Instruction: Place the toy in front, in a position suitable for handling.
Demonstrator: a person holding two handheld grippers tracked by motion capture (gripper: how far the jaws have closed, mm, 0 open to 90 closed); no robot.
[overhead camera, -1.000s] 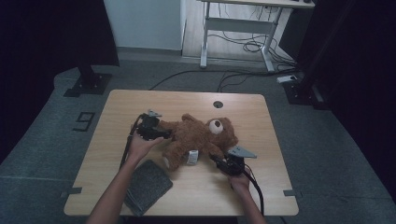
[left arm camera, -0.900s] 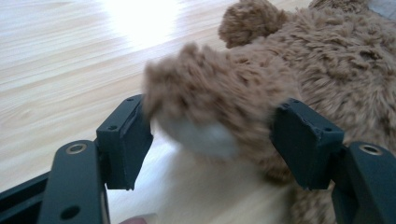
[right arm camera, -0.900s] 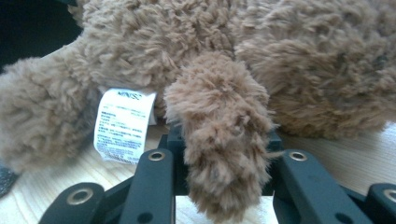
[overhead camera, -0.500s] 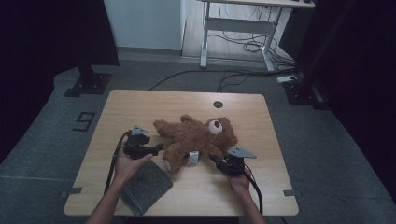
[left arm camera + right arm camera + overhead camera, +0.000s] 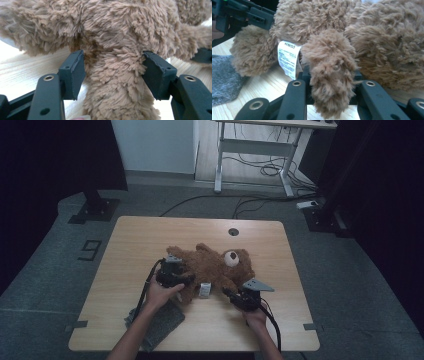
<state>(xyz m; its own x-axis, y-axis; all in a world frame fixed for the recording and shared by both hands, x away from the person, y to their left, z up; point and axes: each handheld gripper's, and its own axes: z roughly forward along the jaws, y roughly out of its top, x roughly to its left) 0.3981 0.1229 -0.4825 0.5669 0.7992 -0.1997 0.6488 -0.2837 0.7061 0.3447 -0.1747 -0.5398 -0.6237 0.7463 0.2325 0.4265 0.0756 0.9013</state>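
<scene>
A brown plush teddy bear lies on the wooden table with its head to the right. My left gripper is at its lower left leg. In the left gripper view that leg stands between the jaws of the left gripper. They have just been closing, and the pads reach the fur without squeezing it. My right gripper is shut on a furry arm that hangs down between the jaws of the right gripper. A white label hangs beside that arm.
A grey cloth lies near the front edge, under the left forearm, and shows as a grey patch in the right gripper view. A round cable hole sits at the table's far side. A desk frame and cables stand beyond the table.
The left hand came down from the bear's far left side toward the near edge, then went right, onto the bear's lower leg. The right hand and the bear stayed put.
</scene>
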